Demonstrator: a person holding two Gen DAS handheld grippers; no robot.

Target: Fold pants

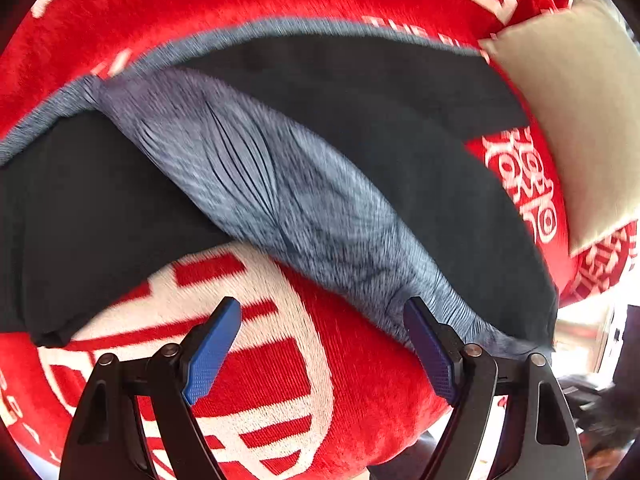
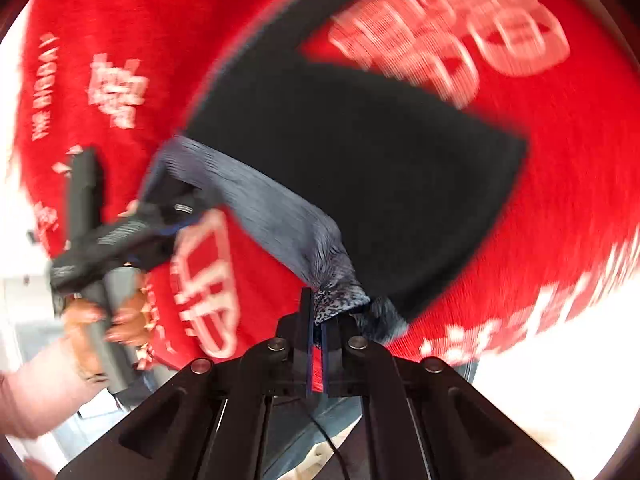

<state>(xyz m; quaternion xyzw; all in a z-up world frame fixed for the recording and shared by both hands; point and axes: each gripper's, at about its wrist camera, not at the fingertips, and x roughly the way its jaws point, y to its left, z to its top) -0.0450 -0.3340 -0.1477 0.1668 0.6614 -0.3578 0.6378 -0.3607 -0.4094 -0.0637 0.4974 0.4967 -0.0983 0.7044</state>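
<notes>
Pants (image 1: pixel 360 128) lie spread on my red blanket (image 1: pixel 360 380) near its front edge, right gripper (image 2: pixel 316 332) clamped on the grey waistband (image 2: pixel 336 300), left gripper (image 1: pixel 324 344) wide open and empty, so I fear one-sided pulling skews the fold.

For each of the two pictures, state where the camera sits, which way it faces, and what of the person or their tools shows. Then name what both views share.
Left wrist: sits on the left gripper, faces steeply down at the pants on the red blanket; open blue fingers and a beige pillow show.
Right wrist: sits on the right gripper, faces down; it is shut on the grey waistband. The left hand shows.
Shared: pants, waistband, blanket.
</notes>
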